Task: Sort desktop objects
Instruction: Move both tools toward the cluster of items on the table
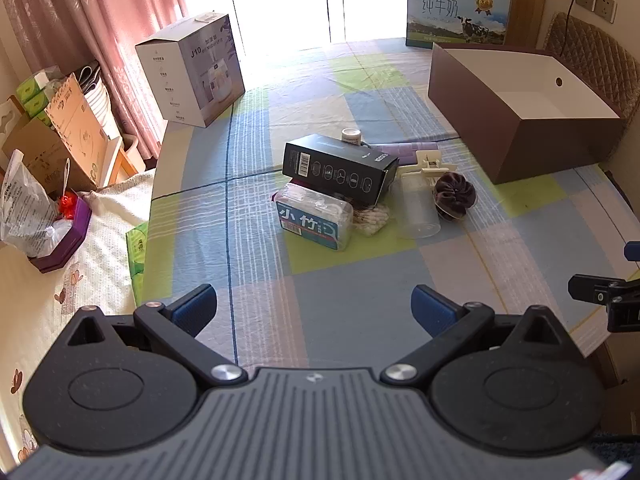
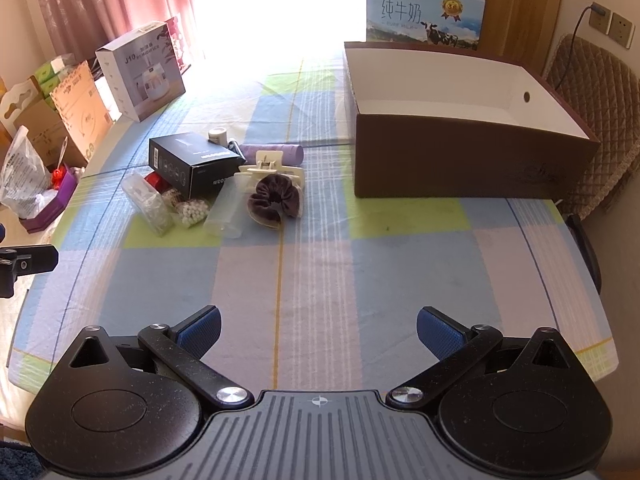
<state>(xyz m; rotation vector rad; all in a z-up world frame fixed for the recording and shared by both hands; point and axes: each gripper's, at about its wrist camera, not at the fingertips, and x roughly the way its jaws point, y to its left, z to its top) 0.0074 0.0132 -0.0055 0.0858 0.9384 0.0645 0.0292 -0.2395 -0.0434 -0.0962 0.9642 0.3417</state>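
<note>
While both grippers hover above the near edge of a counter (image 2: pixel 360 280) covered in a checked cloth, a small heap of objects lies untouched at its middle. The left gripper (image 1: pixel 314 310) and the right gripper (image 2: pixel 319 330) each show their blue-padded jaws spread wide, with nothing between them. In the heap, a black carton (image 1: pixel 340 168) rests tilted on top of a clear plastic box with a blue label (image 1: pixel 314 220), which sits just beside a bag of small white beads (image 2: pixel 194 212). A clear plastic cup (image 1: pixel 416 208) lies on its side next to a dark velvet scrunchie (image 2: pixel 274 200), with a cream hair clip (image 2: pixel 268 164) touching it from behind. A purple roll (image 2: pixel 280 152) and a small white jar (image 2: pixel 218 135) lie at the far side of the heap. A brown open box with a white interior (image 2: pixel 472 160) stands to the right, well apart from the pile, nothing visible inside it. A humidifier carton (image 1: pixel 192 76) stands at the counter's far left edge.
</note>
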